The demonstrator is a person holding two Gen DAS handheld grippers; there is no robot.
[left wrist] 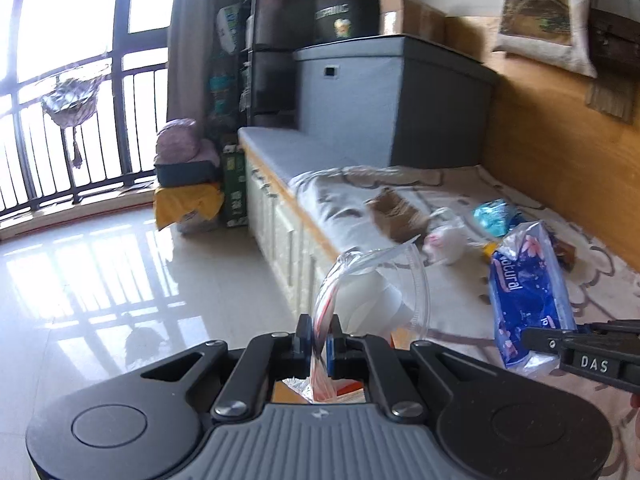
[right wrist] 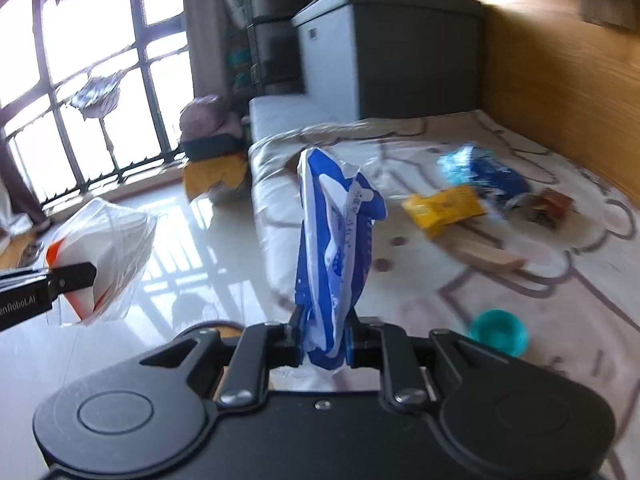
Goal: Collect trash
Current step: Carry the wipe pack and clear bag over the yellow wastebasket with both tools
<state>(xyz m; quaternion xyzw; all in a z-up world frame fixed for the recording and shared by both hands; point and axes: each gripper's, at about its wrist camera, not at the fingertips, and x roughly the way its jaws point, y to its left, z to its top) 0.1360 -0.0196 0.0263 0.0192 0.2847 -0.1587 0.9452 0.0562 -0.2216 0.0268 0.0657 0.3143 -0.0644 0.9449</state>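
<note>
Two tools, both loaded. Left tool (left wrist: 319,334) is clamped on the rim of a clear zip bag (left wrist: 376,292) with white and orange stuff already inside. Right tool (right wrist: 323,338) is clamped on a blue-and-white wrapper (right wrist: 336,248), held up in the air just beside the bag, not in yet.

Progress, my read: under way, nowhere near done. Bag holds something; wrapper goes in next.

Left on the patterned mat (right wrist: 520,300), counted from the right wrist view:
- 1 yellow packet (right wrist: 444,208)
- 1 light-blue crumpled wrapper (right wrist: 460,162)
- 1 brown wrapper (right wrist: 550,204)
- 1 teal cap (right wrist: 498,332)
- 1 wooden block (right wrist: 486,254), may not be trash

Left wrist view adds 1 cardboard piece (left wrist: 394,210) and 1 white crumpled bag (left wrist: 444,242). Blur could hide more.
</note>
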